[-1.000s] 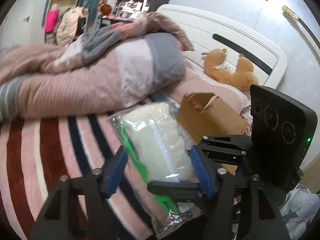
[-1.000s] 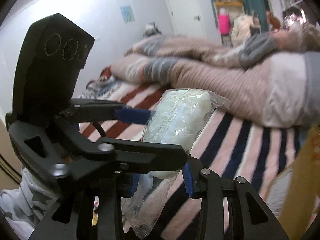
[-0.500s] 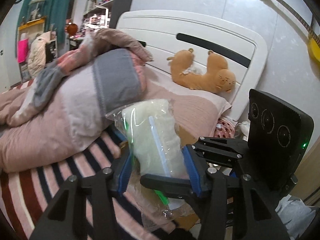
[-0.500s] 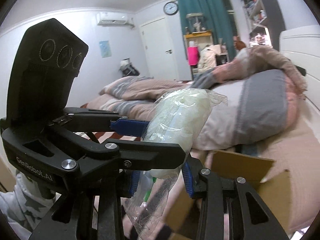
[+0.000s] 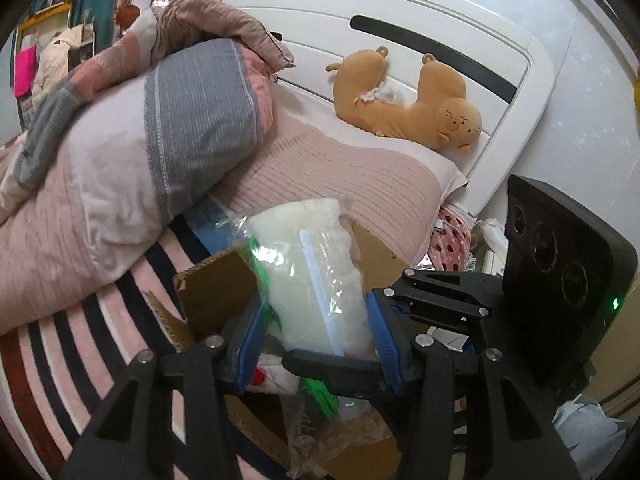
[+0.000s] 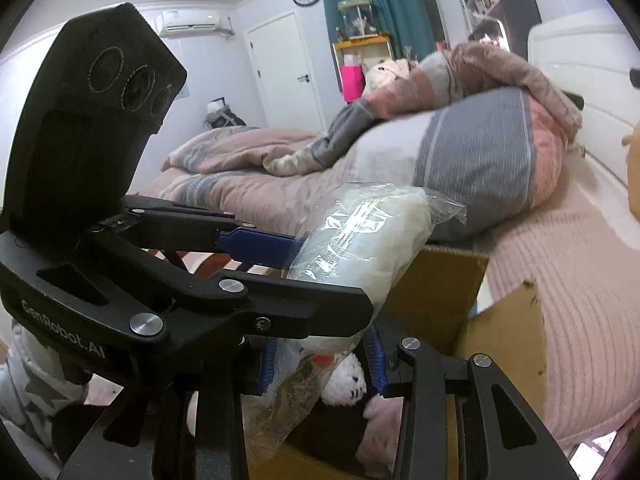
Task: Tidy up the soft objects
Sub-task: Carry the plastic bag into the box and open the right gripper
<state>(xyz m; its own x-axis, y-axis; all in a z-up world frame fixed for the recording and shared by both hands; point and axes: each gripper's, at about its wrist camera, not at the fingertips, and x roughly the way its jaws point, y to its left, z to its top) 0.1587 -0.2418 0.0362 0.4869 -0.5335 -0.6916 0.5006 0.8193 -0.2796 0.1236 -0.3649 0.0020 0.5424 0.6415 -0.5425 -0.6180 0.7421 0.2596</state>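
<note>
A clear plastic bag of white fluffy stuffing is held by both grippers. My left gripper is shut on its middle; it also shows in the right wrist view. My right gripper is shut on the bag's lower part. The bag hangs over an open cardboard box on the bed. Inside the box lie a white plush toy and a pink soft toy.
A rolled pink and grey duvet lies left of the box. An orange plush cat rests against the white headboard. A pink pillow is behind the box. The striped bedsheet spreads left.
Both grippers carried the bag rightward along the bed, from over the striped sheet to above the open box. The toys inside the box have come into view.
</note>
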